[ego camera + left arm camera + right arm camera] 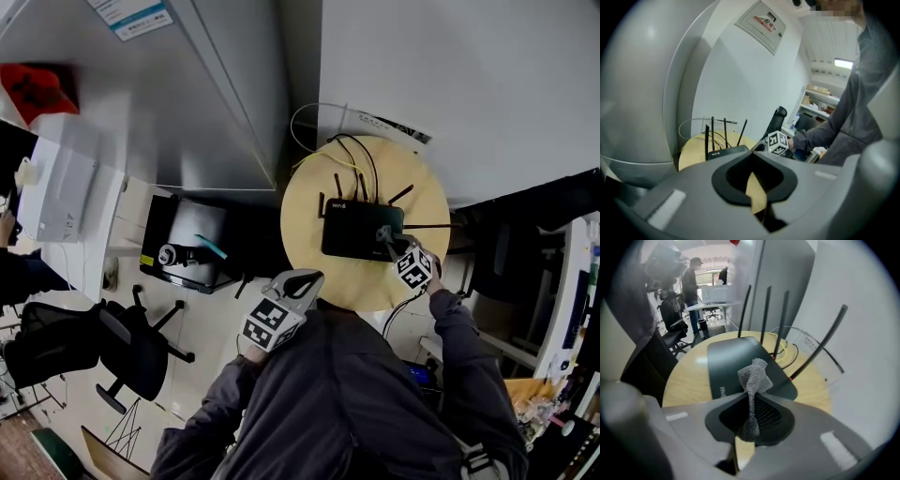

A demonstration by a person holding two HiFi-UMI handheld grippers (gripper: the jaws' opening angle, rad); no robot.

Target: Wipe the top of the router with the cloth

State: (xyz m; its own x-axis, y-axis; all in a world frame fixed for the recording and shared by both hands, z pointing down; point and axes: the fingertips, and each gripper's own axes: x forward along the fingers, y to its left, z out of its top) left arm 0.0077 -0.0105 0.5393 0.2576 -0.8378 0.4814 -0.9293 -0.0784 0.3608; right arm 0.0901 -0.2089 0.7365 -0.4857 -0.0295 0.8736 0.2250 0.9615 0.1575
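Found the right gripper (pixel 752 395) clamped on the cloth (pixel 753 375), with only a small tuft showing beyond the tips. Held that tuft over the near part of the router (pixel 736 363), at or just above its dark top; could not tell whether touching. Saw the router lying flat in the middle of the round table (pixel 309 253), with antennas (pixel 765 315) up along its far edge. Had the left gripper (pixel 298 281) back at the table's near rim, jaws together on nothing, well apart from the router.

Judged the risks so. Might scrape hard jaw tips on the casing, given so little cloth showing. Might lose the cloth from so thin a pinch under a dragging stroke. Might shove the router across the table, with no hold on it from the left. Might knock the antennas or catch the yellow cable (pixel 787 350) behind them on a long forward sweep.
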